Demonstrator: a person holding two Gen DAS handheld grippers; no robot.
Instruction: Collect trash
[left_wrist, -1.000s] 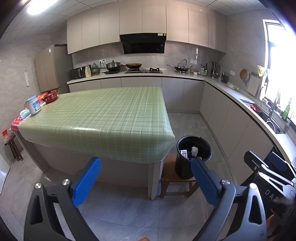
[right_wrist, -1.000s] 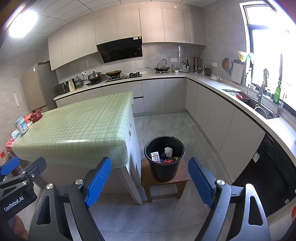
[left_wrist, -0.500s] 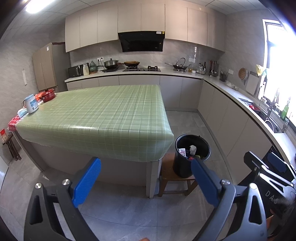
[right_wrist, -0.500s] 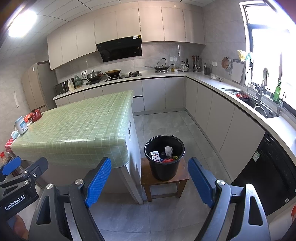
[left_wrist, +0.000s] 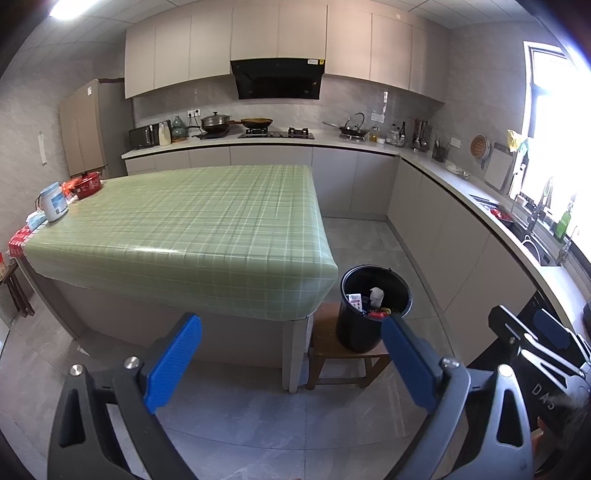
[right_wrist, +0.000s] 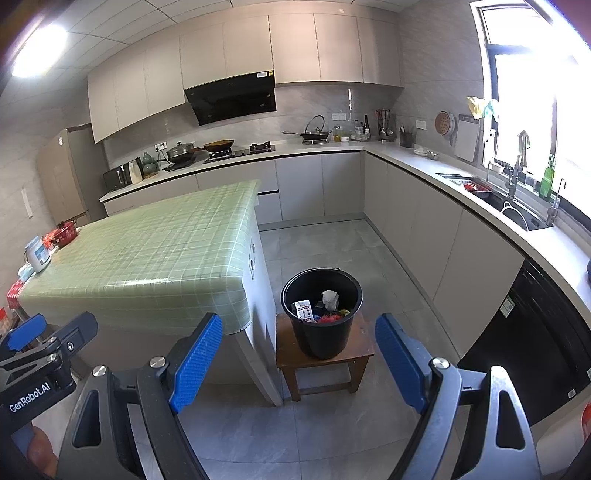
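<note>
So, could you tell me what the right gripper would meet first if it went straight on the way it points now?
Probably the black bucket on the wooden stool: it sits between the open right gripper fingers' line, with bare floor before it. Depth is unclear.

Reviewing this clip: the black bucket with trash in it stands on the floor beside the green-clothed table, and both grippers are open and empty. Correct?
Not quite. The black bucket stands on a small wooden stool, not on the floor, as the right wrist view shows. The rest holds: it is beside the green-clothed table, and the left gripper and right gripper are open and empty.
</note>
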